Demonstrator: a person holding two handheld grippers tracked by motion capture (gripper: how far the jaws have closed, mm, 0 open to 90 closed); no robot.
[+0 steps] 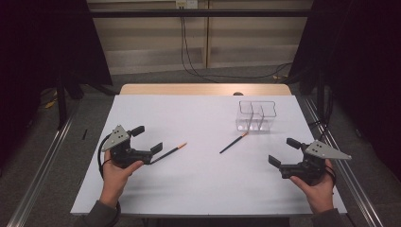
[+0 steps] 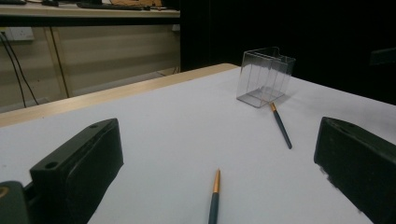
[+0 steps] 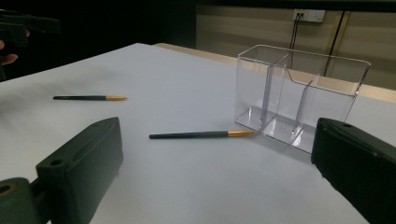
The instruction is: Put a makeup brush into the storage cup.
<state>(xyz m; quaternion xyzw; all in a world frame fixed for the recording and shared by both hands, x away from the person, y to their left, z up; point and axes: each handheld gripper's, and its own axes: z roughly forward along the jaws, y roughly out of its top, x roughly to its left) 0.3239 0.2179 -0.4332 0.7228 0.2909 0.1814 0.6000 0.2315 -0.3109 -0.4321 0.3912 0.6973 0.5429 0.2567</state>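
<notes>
Two dark pencils with orange-gold tips lie on the white table (image 1: 203, 189). One pencil (image 1: 169, 152) (image 2: 214, 196) (image 3: 88, 98) lies just in front of my left gripper (image 1: 147, 139), which is open with nothing between its jaws. The other pencil (image 1: 233, 142) (image 2: 281, 126) (image 3: 201, 135) lies with its tip touching the base of a clear divided plastic holder (image 1: 256, 116) (image 2: 265, 77) (image 3: 299, 95). My right gripper (image 1: 283, 151) is open and empty, near the table's right side, below the holder.
The holder stands at the back right of the table. Dark curtains flank both sides. Cables hang down a panelled wall (image 1: 208, 38) beyond the table's far wooden edge (image 1: 203, 89). Metal rails run along the floor on either side.
</notes>
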